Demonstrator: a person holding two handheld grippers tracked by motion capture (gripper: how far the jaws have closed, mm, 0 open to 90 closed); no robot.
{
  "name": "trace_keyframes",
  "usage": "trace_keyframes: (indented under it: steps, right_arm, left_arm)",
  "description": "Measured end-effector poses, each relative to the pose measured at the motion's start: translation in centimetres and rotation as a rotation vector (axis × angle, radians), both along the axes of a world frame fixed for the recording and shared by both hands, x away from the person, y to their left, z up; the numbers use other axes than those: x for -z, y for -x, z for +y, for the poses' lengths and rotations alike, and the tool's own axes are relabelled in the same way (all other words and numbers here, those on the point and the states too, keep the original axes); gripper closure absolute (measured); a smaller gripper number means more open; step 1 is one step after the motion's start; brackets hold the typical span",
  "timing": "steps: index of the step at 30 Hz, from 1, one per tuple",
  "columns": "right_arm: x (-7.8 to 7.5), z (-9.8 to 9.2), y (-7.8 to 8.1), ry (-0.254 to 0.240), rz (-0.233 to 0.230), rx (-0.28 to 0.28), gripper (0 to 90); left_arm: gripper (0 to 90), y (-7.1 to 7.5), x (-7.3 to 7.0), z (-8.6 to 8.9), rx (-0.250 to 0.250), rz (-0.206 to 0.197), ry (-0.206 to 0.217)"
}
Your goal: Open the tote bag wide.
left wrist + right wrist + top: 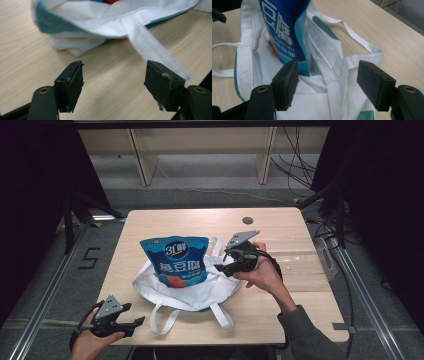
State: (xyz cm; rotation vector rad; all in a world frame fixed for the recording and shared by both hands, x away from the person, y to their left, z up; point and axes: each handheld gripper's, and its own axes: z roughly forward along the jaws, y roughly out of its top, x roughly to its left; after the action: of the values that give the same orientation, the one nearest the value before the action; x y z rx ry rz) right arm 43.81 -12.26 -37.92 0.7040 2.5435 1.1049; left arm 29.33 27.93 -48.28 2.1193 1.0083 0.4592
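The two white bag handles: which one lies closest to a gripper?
The near handle, looping toward the table's front edge, lies beside the left gripper; the far handle is behind the snack packet.

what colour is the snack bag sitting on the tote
Blue, with white lettering and an orange patch, on the snack bag; clearest in the high view.

Each tool is black, topped by a grey three-cornered plate, the left tool [131,323] and the right tool [220,262] alike; brass-ringed screw holes; black cable; grey sleeve [310,335].
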Motion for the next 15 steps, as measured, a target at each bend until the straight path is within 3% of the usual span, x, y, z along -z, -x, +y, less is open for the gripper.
trace_keyframes:
  steps: [2,3,5,7,8,10,11,15]
  right_arm:
    - [-0.3,0.2,0.1,0.008,-0.003,-0.002,33.1]
    - [-0.6,0.2,0.0,0.013,0.004,-0.014,32.7]
    - [-1.1,0.3,0.0,0.022,0.014,-0.012,32.1]
    - [-1.6,0.4,0.1,0.042,0.025,-0.009,31.7]
    - [-1.9,0.4,0.0,0.06,0.013,-0.039,31.5]
    - [-2.3,0.7,0.2,0.067,0.018,-0.038,31.0]
    - [-2.6,0.7,0.2,0.079,0.017,-0.047,30.4]
    - [-3.4,0.9,0.2,0.086,0.017,-0.066,29.6]
  left_arm:
    - [28.4,0.3,0.6,0.1,-0.027,-0.005,0.007]
    - [28.3,0.4,0.7,0.2,-0.028,0.012,-0.022]
    - [27.2,0.6,1.3,0.3,-0.039,0.013,-0.037]
    - [26.0,0.7,1.7,0.1,-0.073,0.021,-0.022]
    - [25.3,0.7,1.7,0.3,-0.054,0.027,-0.048]
    - [24.8,0.8,2.0,0.1,-0.082,0.028,-0.028]
    - [24.8,0.8,1.9,0.3,-0.058,0.033,-0.05]
    - [24.5,0.9,1.9,0.2,-0.059,0.053,-0.077]
